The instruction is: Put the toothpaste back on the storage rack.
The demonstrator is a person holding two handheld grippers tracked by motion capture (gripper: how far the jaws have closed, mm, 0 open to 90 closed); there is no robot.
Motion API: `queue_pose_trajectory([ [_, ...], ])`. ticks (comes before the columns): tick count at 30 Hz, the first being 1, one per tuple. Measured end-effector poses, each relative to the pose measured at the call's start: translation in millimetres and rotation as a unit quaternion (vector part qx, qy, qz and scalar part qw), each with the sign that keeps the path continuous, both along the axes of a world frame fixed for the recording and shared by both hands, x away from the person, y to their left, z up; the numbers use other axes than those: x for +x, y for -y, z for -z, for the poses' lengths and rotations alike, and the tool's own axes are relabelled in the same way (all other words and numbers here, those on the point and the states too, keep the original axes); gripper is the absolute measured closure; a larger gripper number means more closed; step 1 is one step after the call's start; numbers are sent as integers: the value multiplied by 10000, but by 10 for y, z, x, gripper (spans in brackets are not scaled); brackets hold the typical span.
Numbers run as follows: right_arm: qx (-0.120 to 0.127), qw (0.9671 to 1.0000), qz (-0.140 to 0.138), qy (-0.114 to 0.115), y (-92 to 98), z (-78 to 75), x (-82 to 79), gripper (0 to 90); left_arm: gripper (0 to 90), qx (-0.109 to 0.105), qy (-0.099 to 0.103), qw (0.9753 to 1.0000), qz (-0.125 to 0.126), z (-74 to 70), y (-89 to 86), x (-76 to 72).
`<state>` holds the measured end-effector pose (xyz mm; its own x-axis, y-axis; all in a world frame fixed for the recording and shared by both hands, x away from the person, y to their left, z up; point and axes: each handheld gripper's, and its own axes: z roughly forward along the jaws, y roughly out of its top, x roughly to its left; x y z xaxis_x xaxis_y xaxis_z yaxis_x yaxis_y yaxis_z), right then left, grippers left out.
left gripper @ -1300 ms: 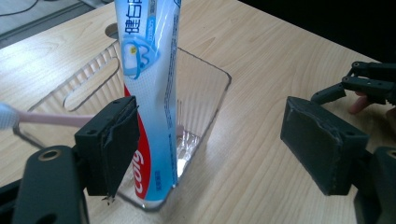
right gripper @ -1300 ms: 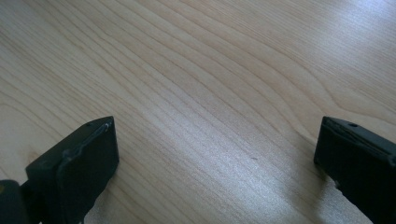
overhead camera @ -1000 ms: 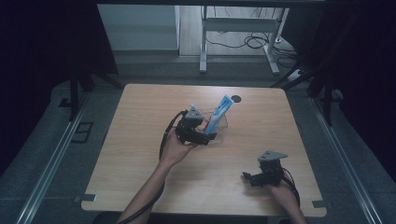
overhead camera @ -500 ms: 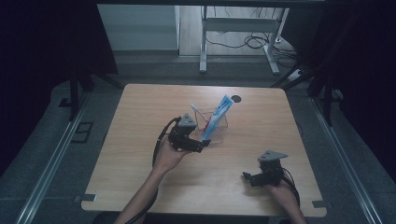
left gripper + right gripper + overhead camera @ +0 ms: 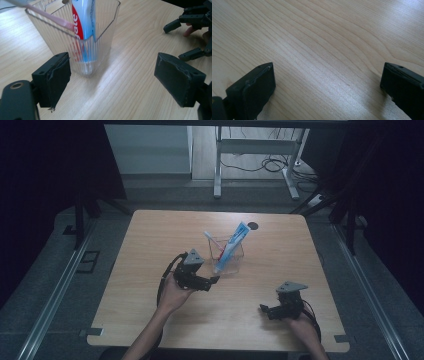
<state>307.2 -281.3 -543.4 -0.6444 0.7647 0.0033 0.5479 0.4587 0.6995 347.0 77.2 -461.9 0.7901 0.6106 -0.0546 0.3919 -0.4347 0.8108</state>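
Black pads of the R gripper (image 5: pixel 328 87) sit spread wide over bare wood near the table's (image 5: pixel 150 270) front edge, holding nothing. L gripper (image 5: pixel 112 82), jaws also wide apart & empty, faces the clear ribbed cup (image 5: pixel 87 50) mid-table w/ toothpaste tube (image 5: pixel 83 17) & pink toothbrush (image 5: pixel 50 17) leaning inside. Cup prob light, rigid, slick & top-heavy, so grip low across the walls, gently

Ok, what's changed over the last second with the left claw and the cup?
The left claw has drawn back from the clear cup toward the person, jaws open, holding nothing. The cup stands free on the table, with the toothpaste tube and toothbrush leaning in it as before. The right claw has stayed low at the near right, open.
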Motion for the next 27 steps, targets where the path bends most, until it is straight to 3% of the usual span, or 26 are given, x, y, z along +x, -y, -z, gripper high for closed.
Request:
queue_pose_trajectory([
  [16, -4, 10000, -4, 6, 0, 1, 0, 0, 131, -61, -32, 9998, -191, 152, -270, -216],
  [27, -4, 10000, -5, 7, 0, 1, 0, 0, 131, 62, -61, 9995, -307, 266, -418, -375],
])
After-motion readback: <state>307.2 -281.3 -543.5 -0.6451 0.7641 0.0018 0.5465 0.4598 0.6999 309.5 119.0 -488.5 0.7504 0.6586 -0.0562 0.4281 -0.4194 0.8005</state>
